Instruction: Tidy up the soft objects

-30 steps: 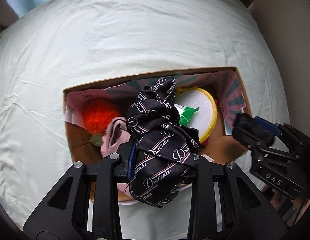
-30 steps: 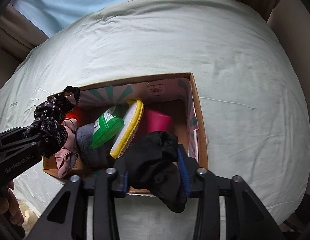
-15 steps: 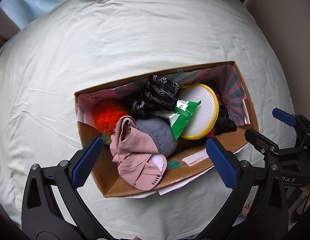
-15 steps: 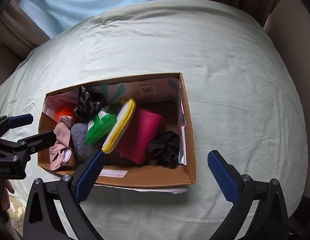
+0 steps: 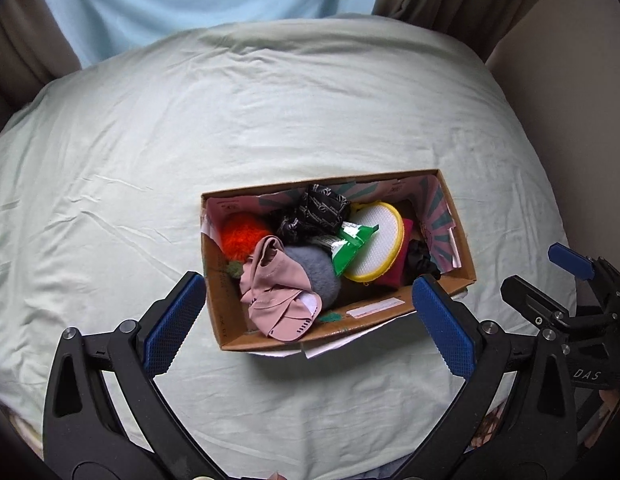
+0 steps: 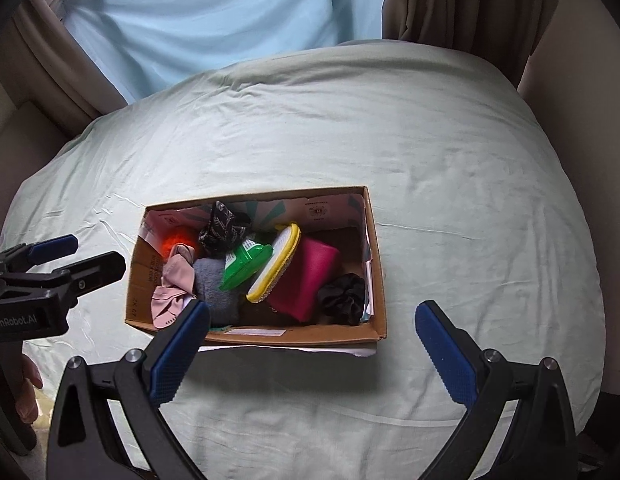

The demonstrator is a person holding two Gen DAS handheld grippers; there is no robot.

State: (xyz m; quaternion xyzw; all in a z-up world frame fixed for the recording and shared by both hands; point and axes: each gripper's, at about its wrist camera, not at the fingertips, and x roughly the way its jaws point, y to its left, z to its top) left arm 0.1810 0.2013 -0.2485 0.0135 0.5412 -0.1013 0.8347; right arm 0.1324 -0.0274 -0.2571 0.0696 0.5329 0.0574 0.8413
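Sitting on a wrinkled pale-green bedsheet, an open rectangular cardboard box holds the soft items; in the left wrist view its long axis runs from about 8 o'clock to 2 o'clock, in the right wrist view nearly 9 to 3. Inner walls show pink-and-teal printed rays. At the 9 o'clock end lies a fuzzy orange knitted ball, beside a crumpled pink fabric piece with smooth folds, draped over a grey fleecy lump. Toward 12 o'clock, a black printed satin scarf sits bunched against the far wall. Mid-box: a glossy green packet, and a round white mesh pad with yellow rim leaning on a magenta pouch. A ruffled black scrunchie lies at the 3 o'clock end. Left gripper has its blue ribbed pads spread wide, nothing between them, framing the box's near wall. Right gripper likewise stands fully apart and empty. Pale-blue curtain and brown drapes hang beyond the bed.
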